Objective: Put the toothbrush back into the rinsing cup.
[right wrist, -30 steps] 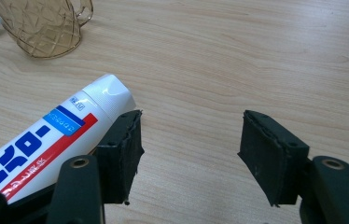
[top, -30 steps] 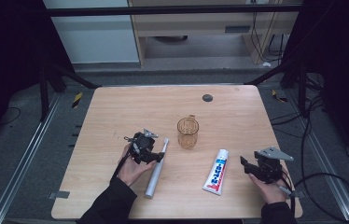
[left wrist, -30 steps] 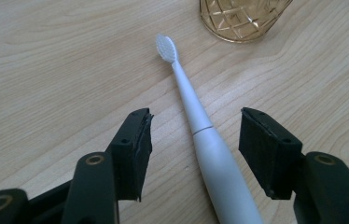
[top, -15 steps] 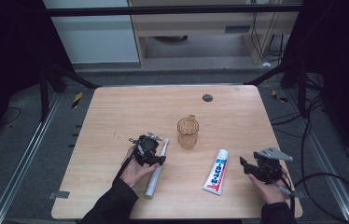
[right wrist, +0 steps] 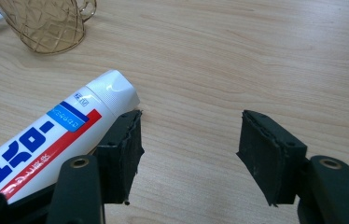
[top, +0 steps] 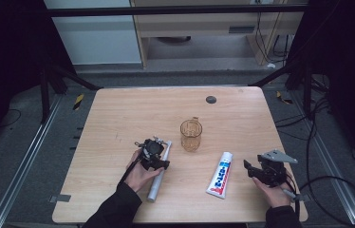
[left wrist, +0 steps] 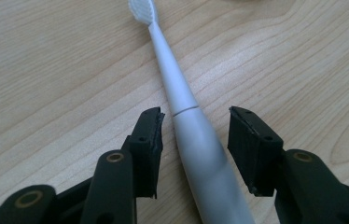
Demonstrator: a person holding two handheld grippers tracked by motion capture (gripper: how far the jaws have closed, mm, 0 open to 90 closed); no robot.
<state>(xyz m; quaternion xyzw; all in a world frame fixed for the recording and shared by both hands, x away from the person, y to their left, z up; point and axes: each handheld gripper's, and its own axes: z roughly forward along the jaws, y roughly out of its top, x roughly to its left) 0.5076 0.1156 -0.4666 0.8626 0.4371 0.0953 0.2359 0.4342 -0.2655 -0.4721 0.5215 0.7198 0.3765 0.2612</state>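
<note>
A white electric toothbrush [top: 158, 176] lies on the wooden table [top: 118, 114], bristles pointing away from the person. My left gripper [top: 159, 159] straddles it. In the left gripper view the toothbrush handle [left wrist: 182, 93] runs between the two pads, with a gap on each side. The jaws have just been closing around it but are still open. A white toothpaste tube [top: 219, 175] with red and blue print lies to the right. My right gripper [top: 249, 168] rests open beside it. The tube's cap end [right wrist: 112, 91] lies just outside the left pad, and nothing is between the pads [right wrist: 266, 149].
An amber patterned glass mug [top: 191, 134] stands upright mid-table, just beyond the toothbrush head and the tube; it also shows at top left in the right gripper view [right wrist: 46, 23]. A small dark disc [top: 210, 99] lies near the far edge.
My left gripper has edged slightly right over the toothbrush handle. The right gripper, the tube and the mug have stayed put.
</note>
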